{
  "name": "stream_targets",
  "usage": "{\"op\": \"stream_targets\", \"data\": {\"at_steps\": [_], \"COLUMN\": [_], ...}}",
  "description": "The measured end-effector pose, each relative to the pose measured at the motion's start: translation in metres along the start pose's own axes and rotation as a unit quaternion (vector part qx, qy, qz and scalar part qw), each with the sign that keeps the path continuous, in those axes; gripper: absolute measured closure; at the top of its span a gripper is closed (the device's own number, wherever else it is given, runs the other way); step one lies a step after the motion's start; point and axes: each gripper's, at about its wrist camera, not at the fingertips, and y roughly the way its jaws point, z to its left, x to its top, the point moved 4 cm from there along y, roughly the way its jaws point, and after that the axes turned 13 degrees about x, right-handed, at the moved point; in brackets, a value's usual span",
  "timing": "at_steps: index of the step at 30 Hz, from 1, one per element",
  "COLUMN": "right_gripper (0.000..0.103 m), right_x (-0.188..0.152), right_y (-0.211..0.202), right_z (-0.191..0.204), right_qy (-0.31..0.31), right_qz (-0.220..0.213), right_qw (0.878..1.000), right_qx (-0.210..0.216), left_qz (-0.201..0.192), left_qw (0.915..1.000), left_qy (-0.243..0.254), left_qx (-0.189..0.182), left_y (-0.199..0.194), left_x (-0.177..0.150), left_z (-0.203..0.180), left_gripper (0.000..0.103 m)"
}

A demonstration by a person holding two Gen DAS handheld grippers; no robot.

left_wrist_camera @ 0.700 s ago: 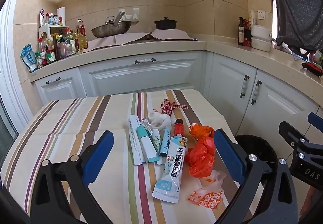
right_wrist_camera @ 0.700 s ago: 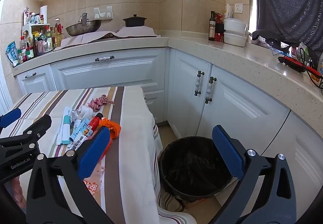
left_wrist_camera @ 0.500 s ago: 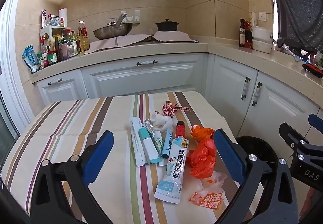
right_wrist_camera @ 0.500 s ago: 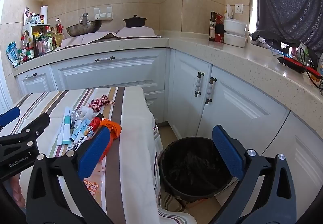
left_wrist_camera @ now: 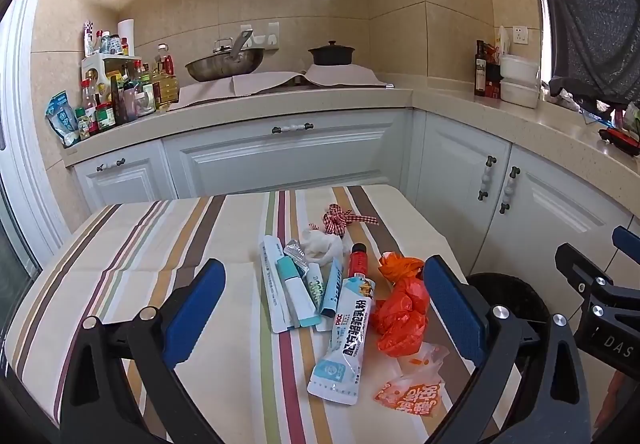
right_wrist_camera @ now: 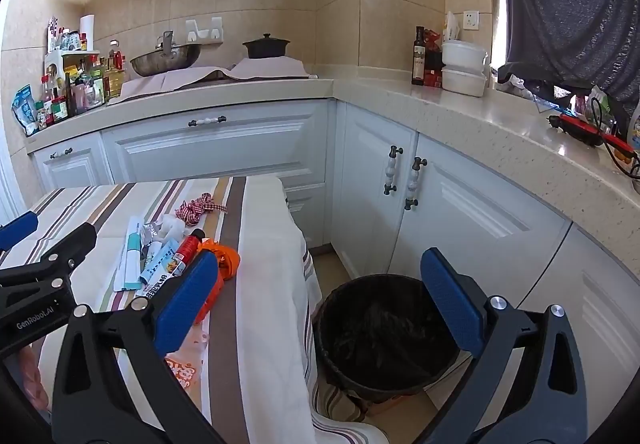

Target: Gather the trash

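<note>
Left gripper (left_wrist_camera: 320, 308): fingers wide apart, empty, above the trash pile. Right gripper (right_wrist_camera: 320, 304): fingers apart, empty, over bin (right_wrist_camera: 384, 328) beside the tabletop's right edge. Nothing picked yet. Next: lower onto pouch (left_wrist_camera: 348, 340), long axis running near edge to far, red cap far.

I see the trash clustered on the striped cloth near the table's right edge: a checked ribbon bow (left_wrist_camera: 340, 219) farthest back; a crumpled white tissue (left_wrist_camera: 322, 245) just in front of it; several flat white-and-teal sachets (left_wrist_camera: 294, 294) lying side by side; a long white pouch (left_wrist_camera: 346, 340) with a red cap (left_wrist_camera: 359, 263), lying lengthwise; a crumpled orange bag (left_wrist_camera: 400, 310) to its right; a clear orange-printed wrapper (left_wrist_camera: 414, 384) nearest me. A black bin (right_wrist_camera: 384, 332) stands open on the floor beside the table.
</note>
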Motion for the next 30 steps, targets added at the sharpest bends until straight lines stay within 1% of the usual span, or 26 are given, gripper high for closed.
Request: {"op": "stream_targets", "data": {"at_steps": [30], "right_gripper": [0.004], "right_x": [0.0002], "right_y": [-0.0011], "right_z": [-0.0017], "right_qy": [-0.001], "right_qz": [-0.003], "right_qw": [1.000], "right_qx": [0.000], "left_qz": [0.004], "left_qw": [1.0000], "left_qy": [-0.004], "left_qx": [0.001], "left_y": [0.0056], "left_x": [-0.0052], "left_z": [0.0005], "left_gripper": [0.006]}}
